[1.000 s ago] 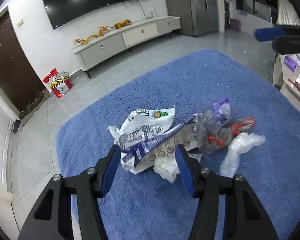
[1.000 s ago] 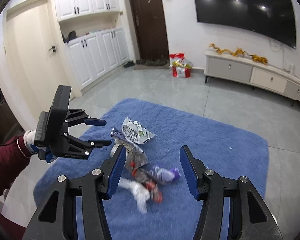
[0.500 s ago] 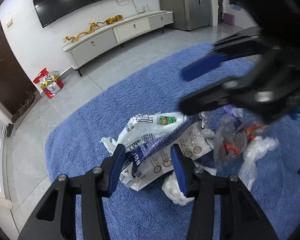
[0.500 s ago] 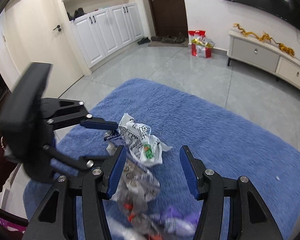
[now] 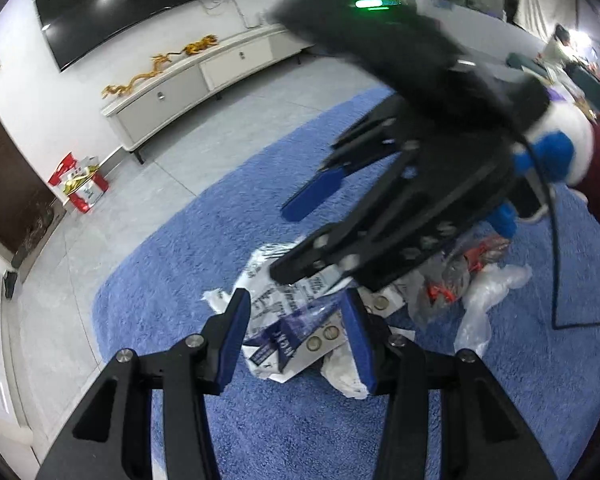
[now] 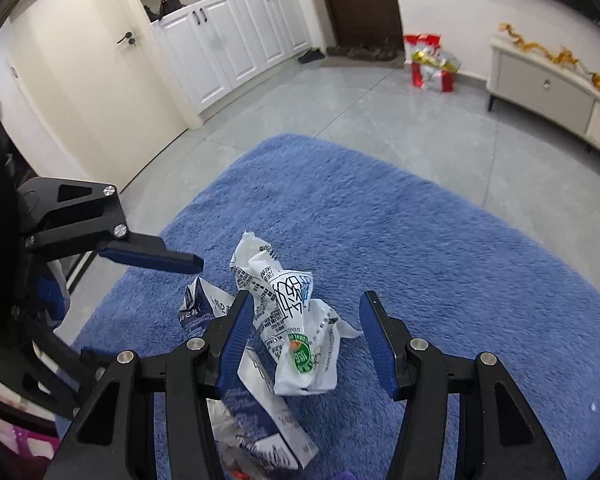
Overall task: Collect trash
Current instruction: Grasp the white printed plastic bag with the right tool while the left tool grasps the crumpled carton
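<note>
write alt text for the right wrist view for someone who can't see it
The open right claw hovers over a crumpled white wrapper on a blue rug, a purple-and-white carton beside it. The left claw reaches in from the left, also open.

Print covers the white wrapper (image 6: 296, 332), none of it legible.

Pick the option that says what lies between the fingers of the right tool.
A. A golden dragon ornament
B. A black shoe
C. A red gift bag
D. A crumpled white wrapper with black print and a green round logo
D: in the right wrist view the right tool stands open, and the crumpled white wrapper with its green logo lies between the blue fingers on the blue rug.
</note>
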A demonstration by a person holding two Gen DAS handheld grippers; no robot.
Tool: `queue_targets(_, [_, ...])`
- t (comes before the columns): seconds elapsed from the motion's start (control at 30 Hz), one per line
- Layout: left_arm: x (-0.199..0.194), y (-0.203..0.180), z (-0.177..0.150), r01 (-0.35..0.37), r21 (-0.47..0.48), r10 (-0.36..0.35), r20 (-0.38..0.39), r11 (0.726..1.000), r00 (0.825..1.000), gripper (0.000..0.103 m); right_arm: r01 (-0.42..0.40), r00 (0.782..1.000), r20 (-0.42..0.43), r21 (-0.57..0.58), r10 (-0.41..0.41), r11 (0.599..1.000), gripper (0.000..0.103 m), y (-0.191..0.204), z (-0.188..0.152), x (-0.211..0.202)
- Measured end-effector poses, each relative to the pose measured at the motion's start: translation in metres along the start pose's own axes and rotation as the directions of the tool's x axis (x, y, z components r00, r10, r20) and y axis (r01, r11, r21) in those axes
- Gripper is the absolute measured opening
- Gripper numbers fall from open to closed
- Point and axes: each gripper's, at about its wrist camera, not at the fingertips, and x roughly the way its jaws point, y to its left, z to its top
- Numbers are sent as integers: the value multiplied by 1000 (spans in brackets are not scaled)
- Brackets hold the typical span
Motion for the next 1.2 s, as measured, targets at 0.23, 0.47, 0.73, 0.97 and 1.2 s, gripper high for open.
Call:
queue_targets(0.23, [19, -9, -2, 13, 30, -12, -45, 999, 999, 45, -55, 998, -25, 30, 56, 998, 23, -16, -3, 13])
queue_targets(0.47, [40, -13, 1, 24, 59, -19, -89, 998, 996, 32, -9, 997, 78, 74, 4, 997, 21, -31, -13, -14])
queue_targets(0.73, [39, -22, -1, -25, 56, 30, -77, 998, 997, 19, 12, 985, 167, 139, -36, 990, 21, -36, -41, -55])
queue_targets(0.97, [1, -24, -12, -47, -69, 48, 13, 997, 999, 13, 46, 963, 255, 182, -92, 982, 20, -17, -71, -110])
queue_targets(1.2, [-51, -29, -39, -33, -208, 56, 107, 978, 993, 13, 68, 949, 288, 201, -125, 977, 20, 18, -116, -156])
